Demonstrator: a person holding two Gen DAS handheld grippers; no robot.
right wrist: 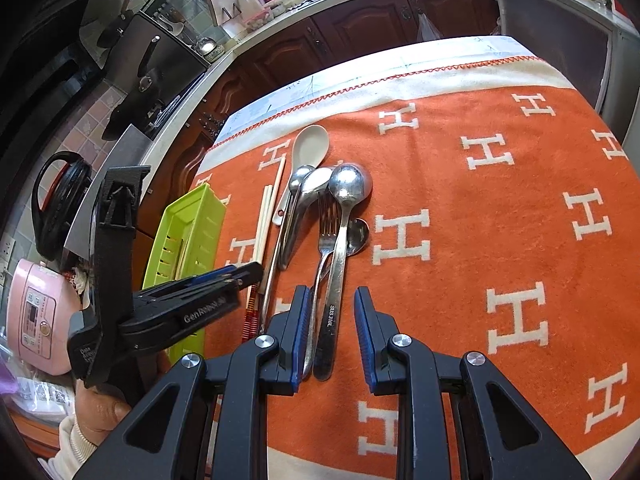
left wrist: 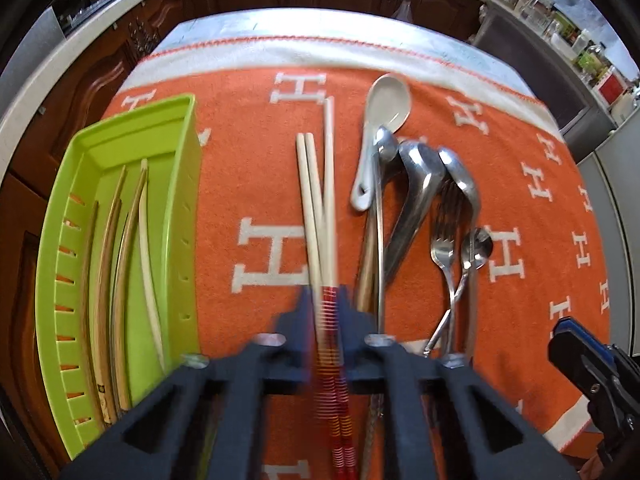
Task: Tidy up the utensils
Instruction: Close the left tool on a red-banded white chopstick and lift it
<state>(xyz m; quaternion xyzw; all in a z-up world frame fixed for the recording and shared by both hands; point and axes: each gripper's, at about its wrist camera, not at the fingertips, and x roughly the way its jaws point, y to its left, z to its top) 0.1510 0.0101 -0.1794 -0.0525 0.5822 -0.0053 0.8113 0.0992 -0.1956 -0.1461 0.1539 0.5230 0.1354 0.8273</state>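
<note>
- Pale wood chopsticks (left wrist: 316, 200), red/yellow banded at the handle end, lie on the orange cloth (left wrist: 248, 184) between the green tray (left wrist: 182, 184) and the metal cutlery pile.
- Left gripper (left wrist: 326, 300): jaws closed down on the banded ends of the chopsticks, nothing else between them. Pic is blurred there, so can't tell how many sticks are pinched; looks like 2–3.
- Handling, my guess: light, stiff, smooth lacquer at the bands, so prob. slippery. Thin sticks may scissor or roll apart if pinched off-centre. Grip near the end means tips will droop/swing; hold closer to mid-length would be steadier.
- Green tray just left of them, already has several chopsticks (left wrist: 120, 248) lying lengthwise. Likely where these go.
- Right gripper (right wrist: 332, 312): jaws part open, astride a steel spoon (right wrist: 340, 240) handle w/o pressing it; holds nothing. Fork (right wrist: 326, 236) touches alongside.
- Further out: white ceramic spoon (left wrist: 386, 120), fragile, resting against the steel spoons.
</note>
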